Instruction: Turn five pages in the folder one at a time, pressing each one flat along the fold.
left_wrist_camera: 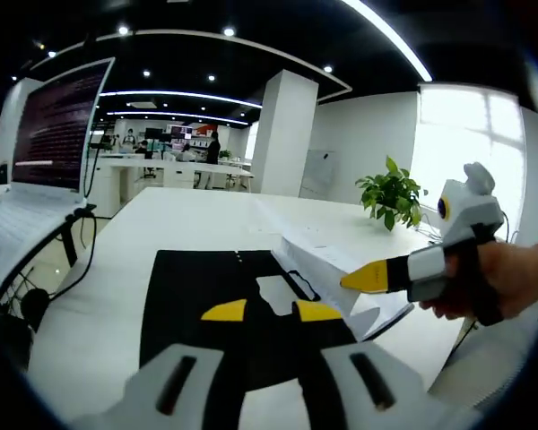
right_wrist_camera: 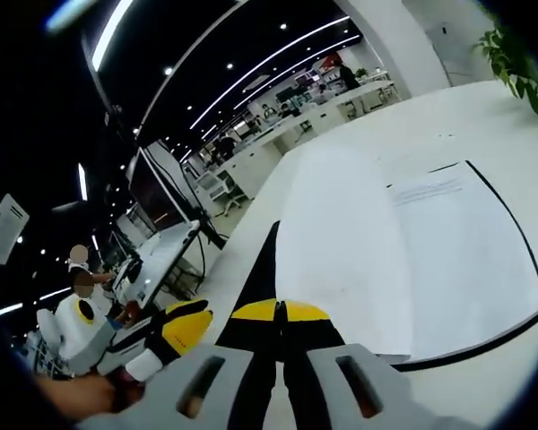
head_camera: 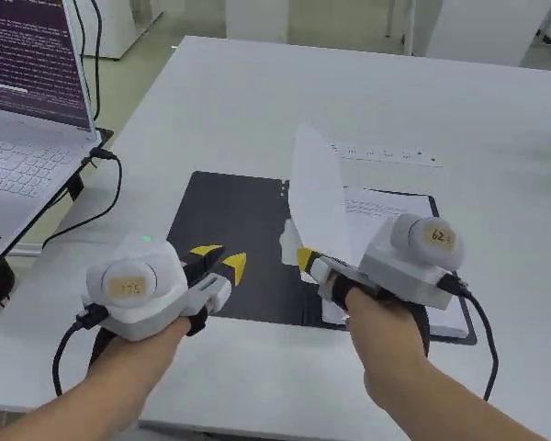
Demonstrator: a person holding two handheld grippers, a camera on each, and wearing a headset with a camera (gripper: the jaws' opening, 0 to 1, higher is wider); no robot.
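Right gripper (head_camera: 305, 261) has its yellow tips clamped on the near bottom edge of a thin white paper page (head_camera: 317, 193). The sheet stands almost upright above it, right over the fold of the flat black plastic folder (head_camera: 225, 220), which lies open on the wide white table (head_camera: 257, 101). Left gripper (head_camera: 222, 259) hovers just to its left with jaws parted, carrying nothing, above the bare black inside cover. The fold runs straight away from both grippers, near edge to far. The landing side lies left of the right gripper, so by my reckoning the left gripper is the nearer one for the press. An open silver laptop (head_camera: 18, 138) sits well off to the left.

Over to the left gripper view: the left gripper (left_wrist_camera: 271, 311) shows a clear gap between its tips, with black cover beneath and ahead. The right gripper (left_wrist_camera: 372, 277) comes in from the right, pinching the page (left_wrist_camera: 314, 255), which slants up just ahead and to the right.

Now the right gripper view: the right gripper (right_wrist_camera: 280, 311) has its tips pressed together. The page (right_wrist_camera: 341, 242) rises ahead of them, blank, smooth and slightly bowed. A printed white sheet (right_wrist_camera: 466, 251) lies flat to the right. The left gripper (right_wrist_camera: 184, 327) waits close on the left.
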